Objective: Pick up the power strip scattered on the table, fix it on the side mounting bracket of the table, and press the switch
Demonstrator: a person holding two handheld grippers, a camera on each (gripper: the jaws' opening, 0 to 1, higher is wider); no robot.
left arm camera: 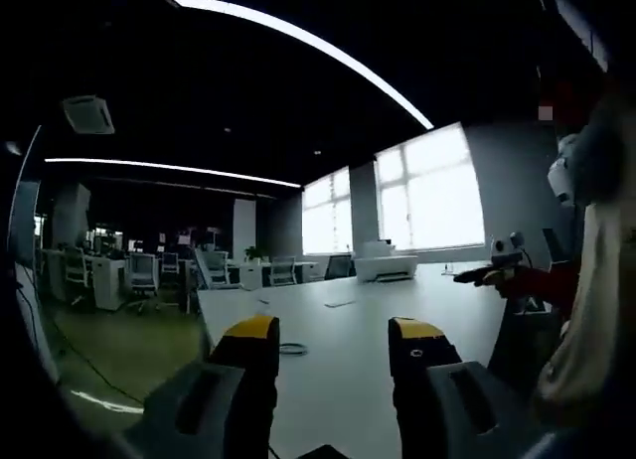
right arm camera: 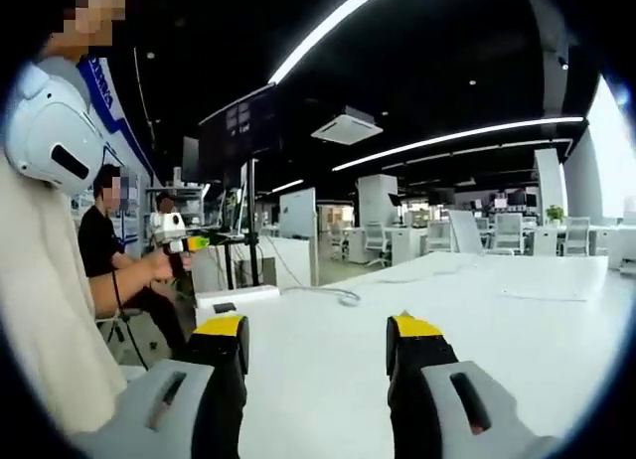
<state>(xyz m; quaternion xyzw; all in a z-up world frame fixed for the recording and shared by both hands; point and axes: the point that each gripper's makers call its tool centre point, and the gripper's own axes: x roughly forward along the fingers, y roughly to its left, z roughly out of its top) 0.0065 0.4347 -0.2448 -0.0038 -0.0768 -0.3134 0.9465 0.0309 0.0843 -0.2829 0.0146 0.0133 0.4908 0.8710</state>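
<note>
Both grippers, left gripper (left arm camera: 333, 345) and right gripper (right arm camera: 316, 345), hover wide and empty above the white table (right arm camera: 497, 320), apparently poised to start; power strip (right arm camera: 237, 298) lies at its far edge.

A large open office with a dark ceiling (left arm camera: 298, 111) crossed by long strips of white light (left arm camera: 298, 37). A square air-conditioning unit (right arm camera: 346, 126) is set into the ceiling. Bright windows (left arm camera: 427, 191) line the far wall, with a grey pillar (left arm camera: 363, 206) between them. The wide white table (left arm camera: 348, 330) runs through the foreground. Beyond it stand rows of white desks and office chairs (left arm camera: 142, 276) on a greenish floor (left arm camera: 119, 350). A dark screen on a stand (right arm camera: 238, 131) rises near a white partition (right arm camera: 296, 214).
</note>
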